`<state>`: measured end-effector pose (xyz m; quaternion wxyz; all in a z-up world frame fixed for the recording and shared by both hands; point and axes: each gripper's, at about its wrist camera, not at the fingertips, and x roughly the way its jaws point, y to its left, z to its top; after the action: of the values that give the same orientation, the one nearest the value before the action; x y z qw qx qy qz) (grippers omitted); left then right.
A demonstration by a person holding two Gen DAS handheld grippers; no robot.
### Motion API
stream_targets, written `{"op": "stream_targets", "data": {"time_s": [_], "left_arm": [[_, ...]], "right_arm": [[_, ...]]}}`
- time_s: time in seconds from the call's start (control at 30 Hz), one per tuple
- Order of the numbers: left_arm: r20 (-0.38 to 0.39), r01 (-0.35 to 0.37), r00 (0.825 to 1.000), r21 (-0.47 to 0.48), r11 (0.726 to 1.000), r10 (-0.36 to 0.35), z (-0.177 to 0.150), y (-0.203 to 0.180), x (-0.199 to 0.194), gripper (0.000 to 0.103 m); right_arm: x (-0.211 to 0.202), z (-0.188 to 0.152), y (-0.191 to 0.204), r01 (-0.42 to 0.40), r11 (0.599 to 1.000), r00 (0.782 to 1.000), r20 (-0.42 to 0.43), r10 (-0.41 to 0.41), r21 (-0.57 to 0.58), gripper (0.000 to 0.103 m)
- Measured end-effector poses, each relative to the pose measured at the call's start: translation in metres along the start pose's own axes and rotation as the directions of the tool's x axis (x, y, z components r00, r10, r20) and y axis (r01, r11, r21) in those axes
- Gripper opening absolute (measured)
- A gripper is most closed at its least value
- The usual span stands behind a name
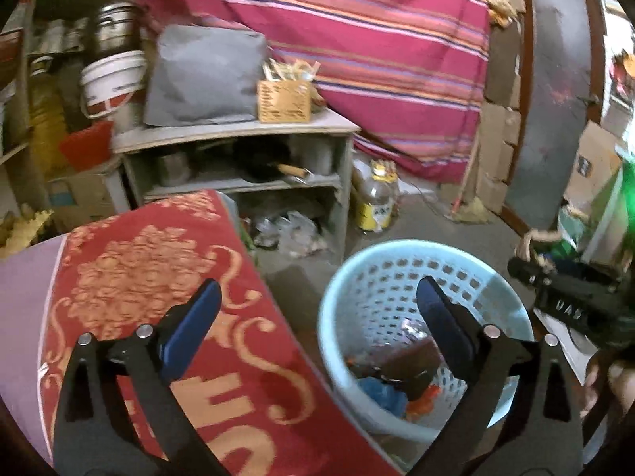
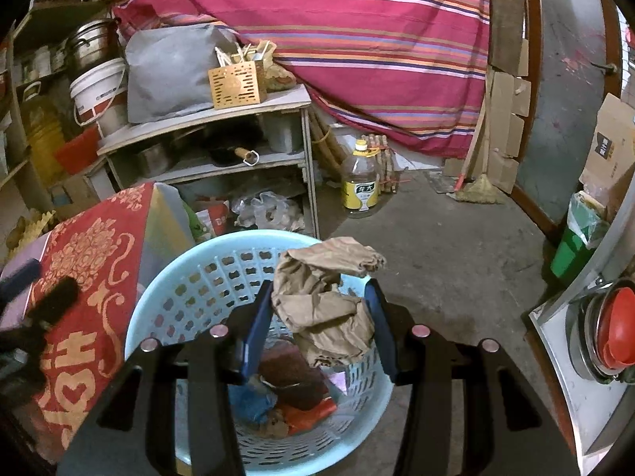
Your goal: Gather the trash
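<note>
Right wrist view: right hand-held gripper [image 2: 321, 329] pinches paper [image 2: 321, 305] above basket [image 2: 166, 277]; left hand-held gripper [image 1: 317, 317] spread, empty; some trash already inside.

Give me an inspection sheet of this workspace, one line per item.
Surface: bare grey concrete floor; red patterned cloth beside the basket.
Job's things: light blue perforated basket holding mixed trash; crumpled brown paper above it.
Clutter: shelf unit with pans, wooden holder, white bucket, oil bottle, broom.
Grippers: left tongs wide open, empty, partly over the basket; right tongs closed on the brown paper.
Cables: nothing seen.
Surroundings: striped red fabric, green bin, cardboard box.
</note>
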<state>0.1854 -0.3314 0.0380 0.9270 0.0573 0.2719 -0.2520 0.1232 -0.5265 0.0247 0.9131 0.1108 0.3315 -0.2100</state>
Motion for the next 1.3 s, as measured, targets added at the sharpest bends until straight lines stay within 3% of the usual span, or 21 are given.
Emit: {"op": "stream_targets", "data": {"time_s": [0.23,0.67,0.7,0.77,0.9,1.07,1.13,1.3], "left_arm": [[0.028,-0.12,0.992,-0.002,0.993,0.12,-0.004,0.027,-0.023,0.097],[0.066,-0.216,0.974,0.018,0.976,0.215,-0.013,0.066,-0.064,0.097],[0.075,-0.225,0.972,0.019,0.974,0.223,-0.014,0.069,-0.069,0.097],[0.086,-0.234,0.969,0.01,0.972,0.233,-0.016,0.075,-0.08,0.097],[0.106,-0.231,0.967,-0.015,0.973,0.231,-0.022,0.092,-0.102,0.097],[0.147,-0.285,0.947,-0.015,0.958,0.284,-0.031,0.108,-0.132,0.098],[0.156,-0.297,0.942,-0.025,0.955,0.297,-0.036,0.115,-0.145,0.098],[0.176,-0.329,0.925,-0.064,0.942,0.336,-0.056,0.14,-0.176,0.098]], "right_arm": [[0.01,-0.002,0.025,-0.011,1.0,1.0,-0.016,0.011,-0.024,0.049],[0.039,-0.007,0.048,-0.025,1.0,0.997,-0.078,0.025,0.0,0.05],[0.039,-0.008,0.05,-0.029,1.0,0.997,-0.078,0.029,0.0,0.052],[0.037,-0.009,0.053,-0.025,1.0,0.997,-0.067,0.025,-0.006,0.075],[0.026,-0.009,0.061,-0.018,0.999,0.999,-0.039,0.017,-0.034,0.08],[-0.007,-0.01,0.076,-0.053,0.996,0.998,0.028,0.056,-0.077,0.087],[-0.029,-0.011,0.085,-0.081,0.992,0.993,0.078,0.088,-0.094,0.095],[-0.075,-0.026,0.108,-0.12,0.984,0.977,0.158,0.141,-0.135,0.099]]}}
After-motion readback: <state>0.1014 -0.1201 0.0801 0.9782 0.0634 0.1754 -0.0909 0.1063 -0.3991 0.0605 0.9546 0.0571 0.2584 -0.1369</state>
